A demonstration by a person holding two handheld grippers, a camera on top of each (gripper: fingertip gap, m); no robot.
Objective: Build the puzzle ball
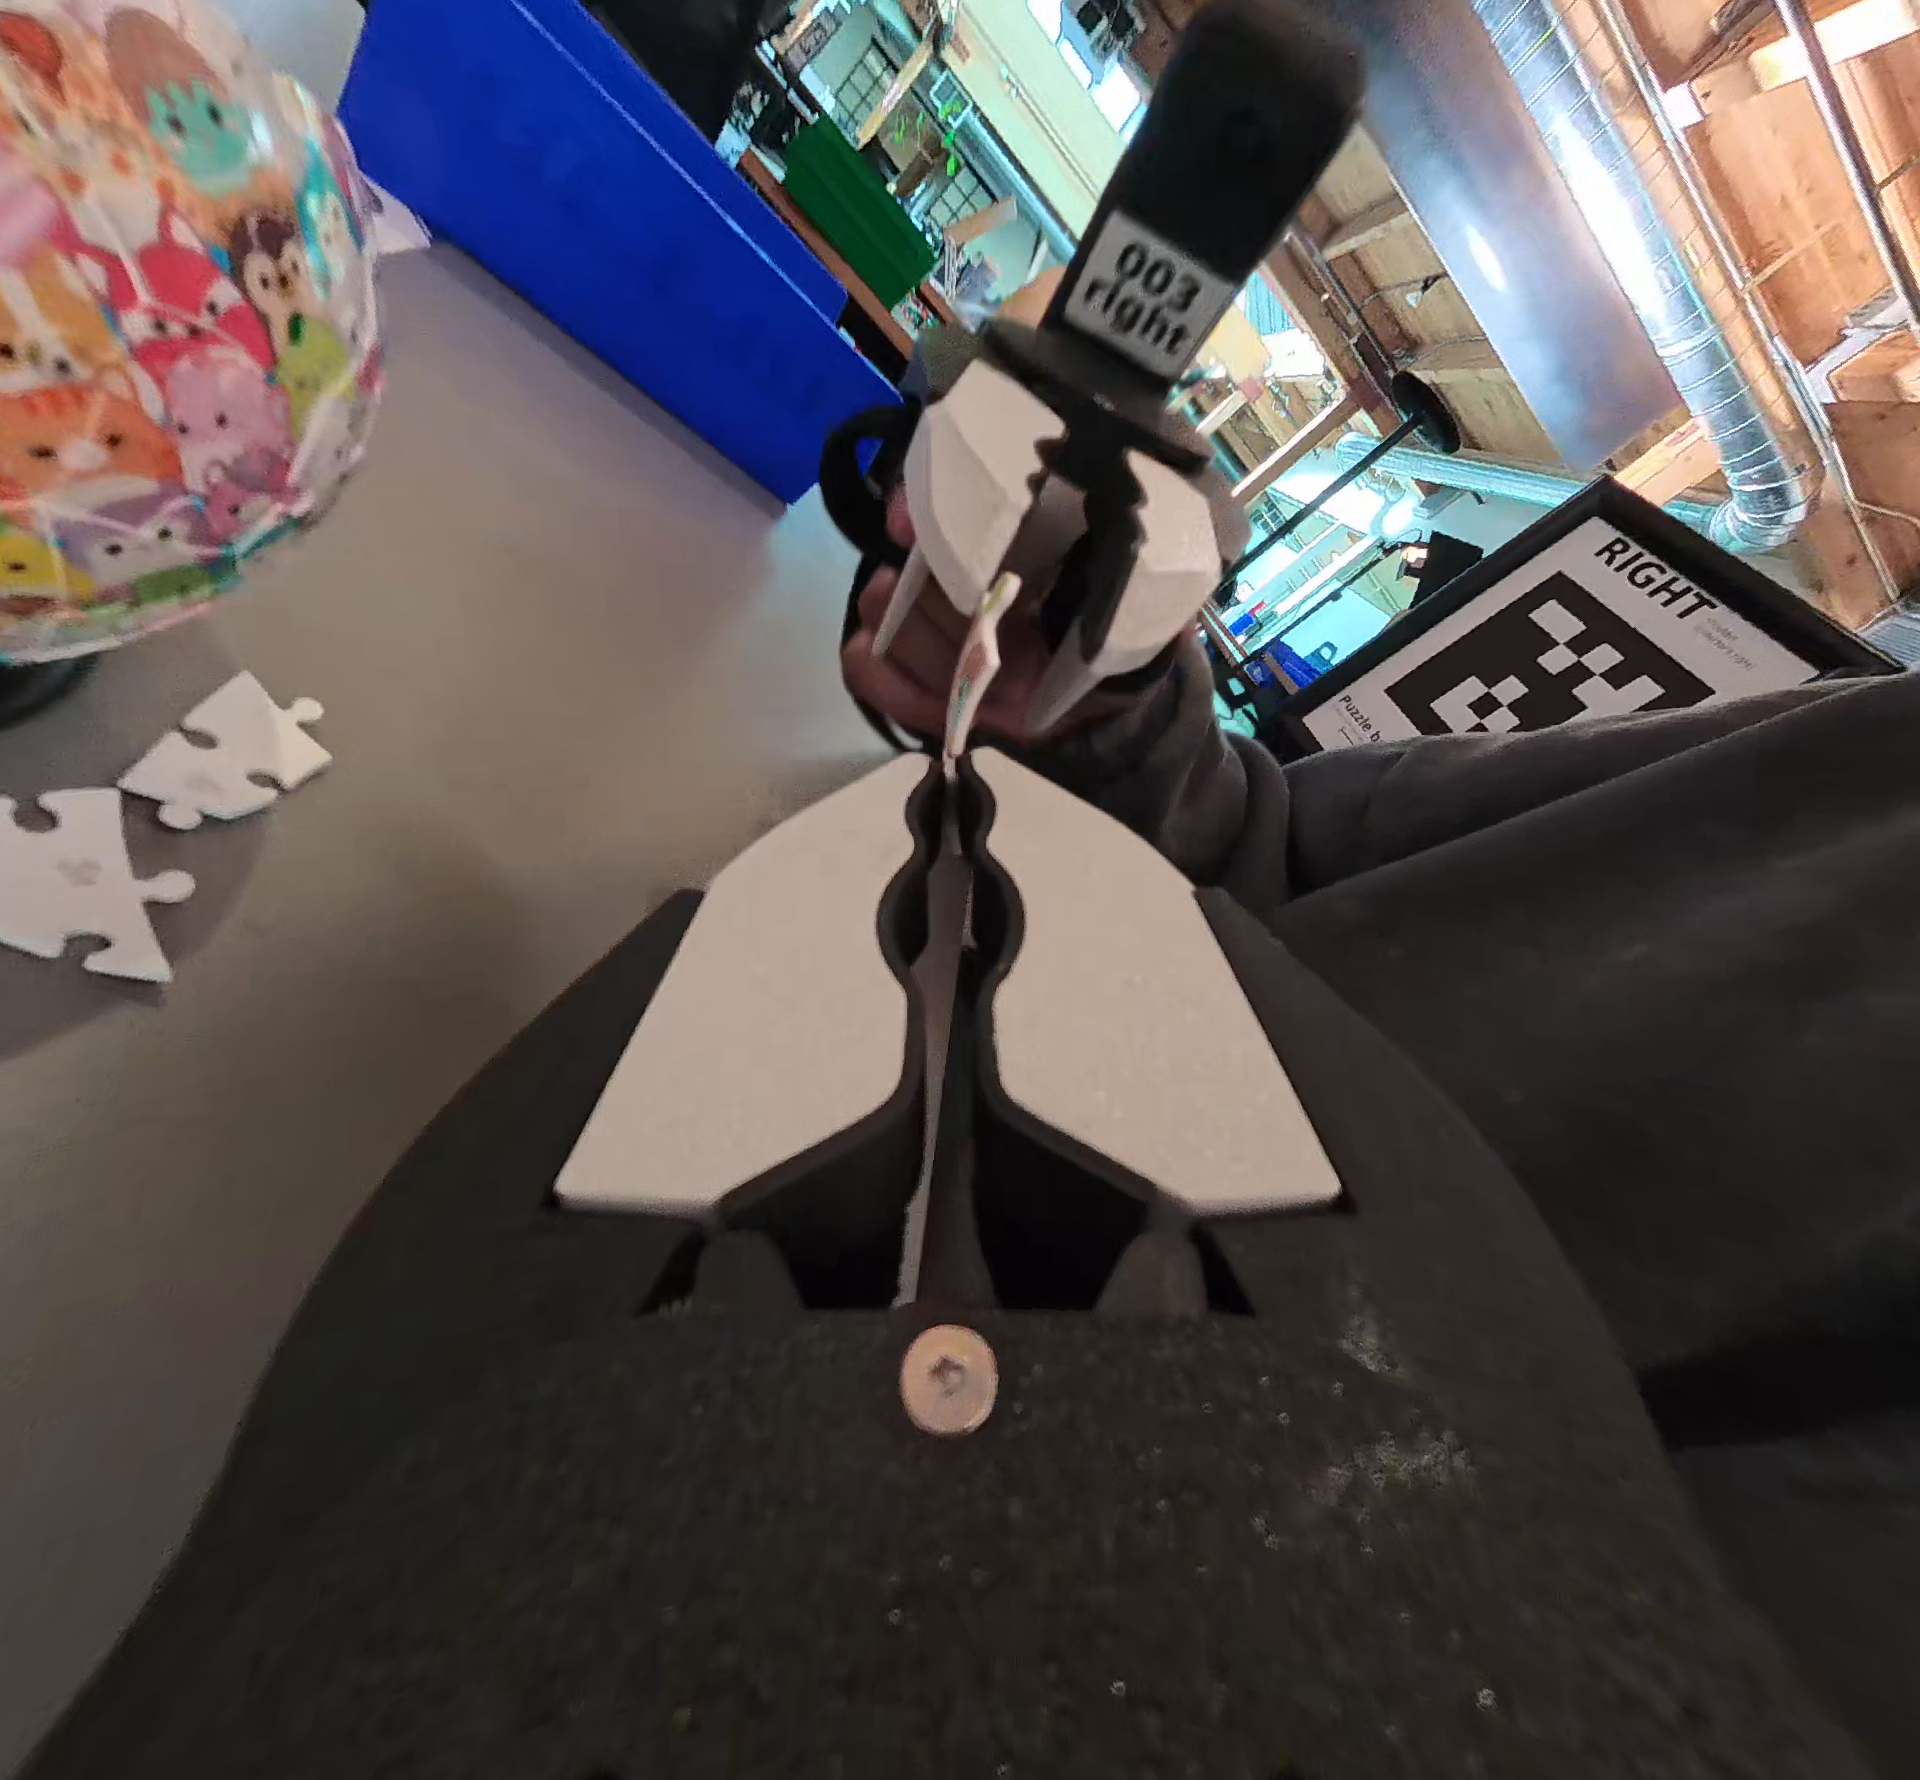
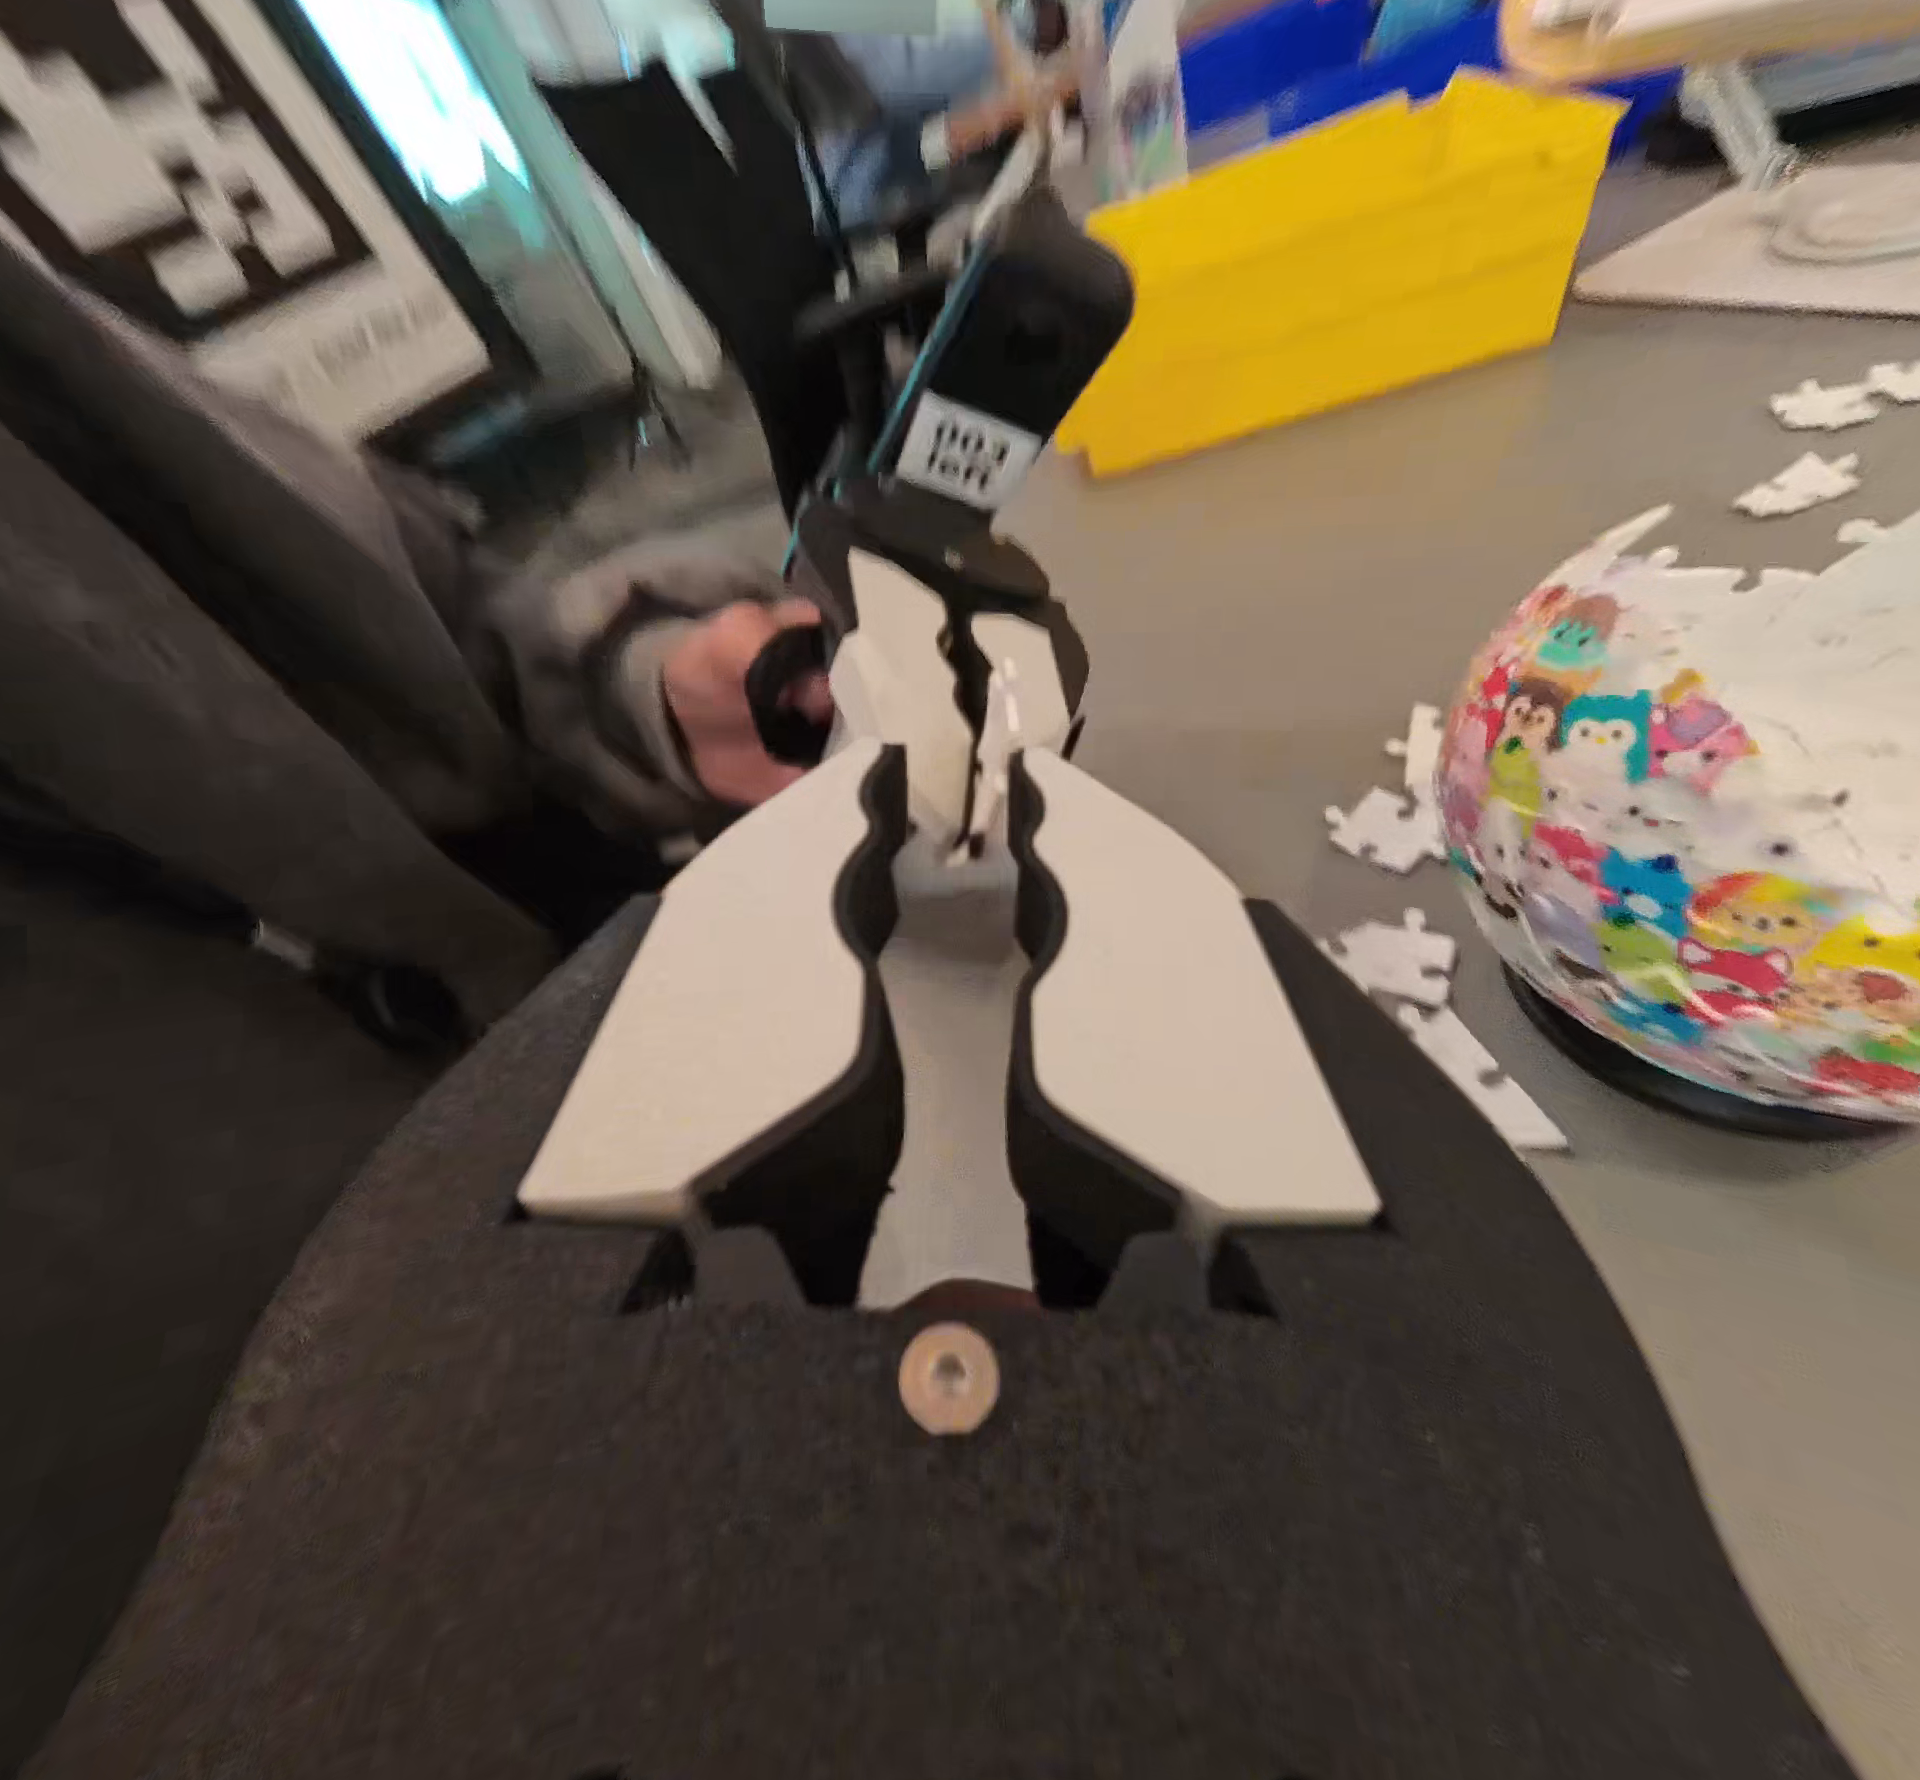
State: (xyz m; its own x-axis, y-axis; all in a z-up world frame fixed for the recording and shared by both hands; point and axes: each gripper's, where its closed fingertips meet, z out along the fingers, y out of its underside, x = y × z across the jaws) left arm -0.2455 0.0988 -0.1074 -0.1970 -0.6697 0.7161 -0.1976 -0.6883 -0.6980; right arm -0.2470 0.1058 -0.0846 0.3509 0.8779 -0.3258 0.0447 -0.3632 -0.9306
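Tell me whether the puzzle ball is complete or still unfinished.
Unfinished. In the right wrist view the puzzle ball has a jagged open top showing its white inside, and loose pieces lie beside it on the table.

The two grippers meet tip to tip above the bench (image 1: 582,691), leaving no gap between them. On the bench, the puzzle ball (image 2: 1704,857) on its dark stand blocks one side, with loose white pieces (image 1: 223,754) strewn near its base. Farther off, a blue bin (image 1: 582,192) and a yellow bin (image 2: 1340,276) wall the far edge. Bare grey bench lies between ball and bins.
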